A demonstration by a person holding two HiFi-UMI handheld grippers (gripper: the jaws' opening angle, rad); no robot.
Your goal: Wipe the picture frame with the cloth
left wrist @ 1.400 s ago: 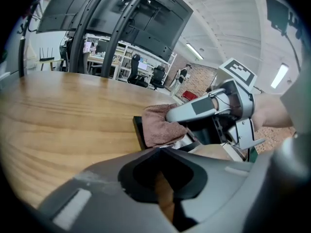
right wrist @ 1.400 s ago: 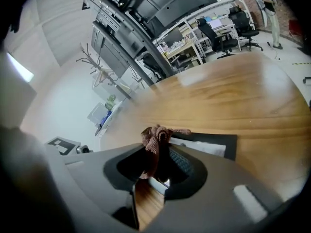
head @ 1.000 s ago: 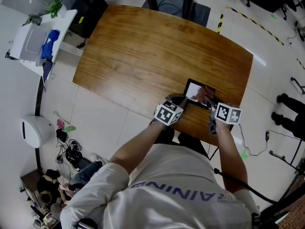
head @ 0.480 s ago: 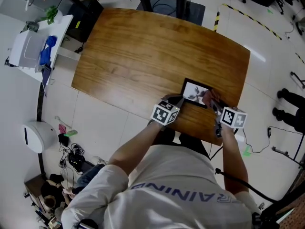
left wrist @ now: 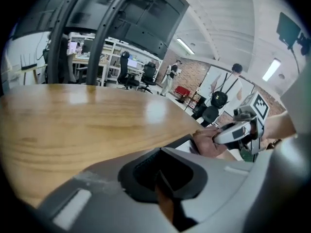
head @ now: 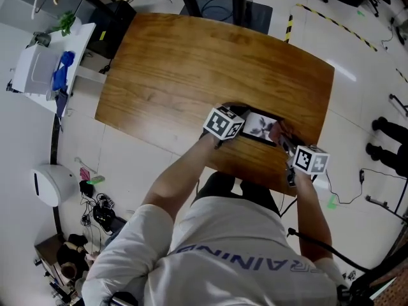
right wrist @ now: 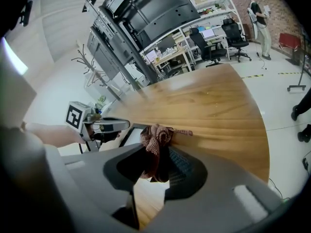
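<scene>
A black picture frame with a pale picture lies flat near the front edge of the wooden table. My left gripper sits at the frame's left end with its jaws together and nothing showing between them; I cannot tell whether it touches the frame. My right gripper is shut on a bunched reddish cloth at the frame's right end. In the right gripper view the cloth sticks up from the jaws, next to the frame, with the left gripper beyond.
The table's front edge runs just below the frame. A white cart with a blue item stands on the floor at far left. A black table base and cables lie beyond the far edge. Someone's shoes are at right.
My left gripper has moved up from the table's front edge to the frame's left end. The right gripper with the cloth has slid slightly right along the frame.
</scene>
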